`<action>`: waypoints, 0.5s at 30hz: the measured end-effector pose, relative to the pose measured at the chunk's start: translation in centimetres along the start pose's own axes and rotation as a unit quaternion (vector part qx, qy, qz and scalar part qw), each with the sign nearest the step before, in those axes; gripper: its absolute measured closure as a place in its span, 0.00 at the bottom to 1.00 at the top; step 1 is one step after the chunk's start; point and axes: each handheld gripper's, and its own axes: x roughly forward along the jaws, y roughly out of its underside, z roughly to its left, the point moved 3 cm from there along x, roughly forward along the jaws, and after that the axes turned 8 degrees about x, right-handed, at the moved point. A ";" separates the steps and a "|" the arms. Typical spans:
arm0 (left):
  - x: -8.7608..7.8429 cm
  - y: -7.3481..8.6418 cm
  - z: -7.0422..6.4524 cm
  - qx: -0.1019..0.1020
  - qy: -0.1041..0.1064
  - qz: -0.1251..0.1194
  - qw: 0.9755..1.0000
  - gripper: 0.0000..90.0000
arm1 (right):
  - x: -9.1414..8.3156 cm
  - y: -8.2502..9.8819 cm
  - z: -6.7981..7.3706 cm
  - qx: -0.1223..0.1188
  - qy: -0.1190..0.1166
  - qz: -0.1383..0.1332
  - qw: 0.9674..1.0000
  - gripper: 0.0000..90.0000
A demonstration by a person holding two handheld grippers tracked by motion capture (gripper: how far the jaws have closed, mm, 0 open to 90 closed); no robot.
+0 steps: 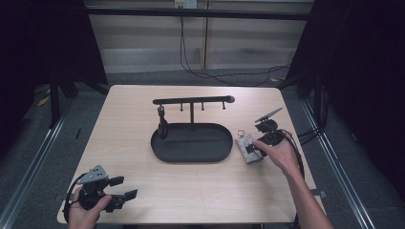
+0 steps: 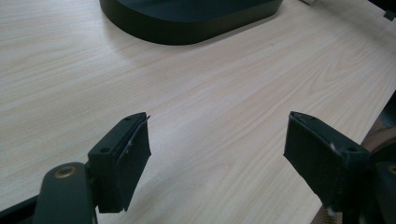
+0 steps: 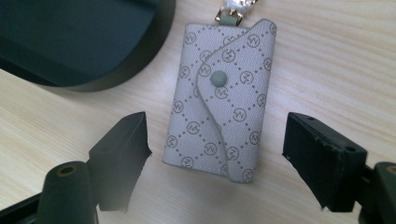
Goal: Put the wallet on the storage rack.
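Nearest the high camera, at the table's front-left corner, the left gripper lies low in the person's left hand, its grey plate on top. Its 2 jaws stand wide apart with nothing between them; in the left gripper view bare wood shows in the gap, and the tray's dark rim lies well ahead.

Across the table, the right hand holds the right gripper at the pouch, which lies flat on the wood just right of the tray. In the right gripper view the gripper is released: its jaws stand apart, one on each side of the pouch's near end, and neither pad touches the fabric. The pouch is pale grey with a dotted diamond pattern, its curved flap closed by 1 round snap. A gold clasp sits at its far end. The tray's edge curves past just to the pouch's left, close but apart from it.

At the table's middle, the black oval tray carries a rack, a post with a crossbar and small pegs. 1 dark item hangs from the left peg, down to the tray's left part.
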 end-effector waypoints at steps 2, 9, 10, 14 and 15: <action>0.0 0.0 0.0 0.000 0.002 0.001 1.000 0.25 | 0.1 -0.4 0.1 -0.005 0.005 0.006 1.000 0.23; 0.2 -0.1 -0.3 0.003 0.005 0.004 1.000 0.25 | 1.2 -1.6 0.0 -0.016 0.016 0.038 0.999 0.23; 0.2 -0.1 -0.3 0.003 0.005 0.002 1.000 0.25 | 1.4 -1.6 0.0 -0.013 0.018 0.039 0.999 0.23; 0.2 -0.1 -0.2 0.001 0.007 0.002 1.000 0.25 | 2.0 -2.0 0.0 -0.011 0.019 0.043 0.999 0.23; 0.2 -0.1 -0.2 0.000 0.006 0.002 1.000 0.25 | 2.1 -2.1 0.0 -0.014 0.022 0.043 0.999 0.23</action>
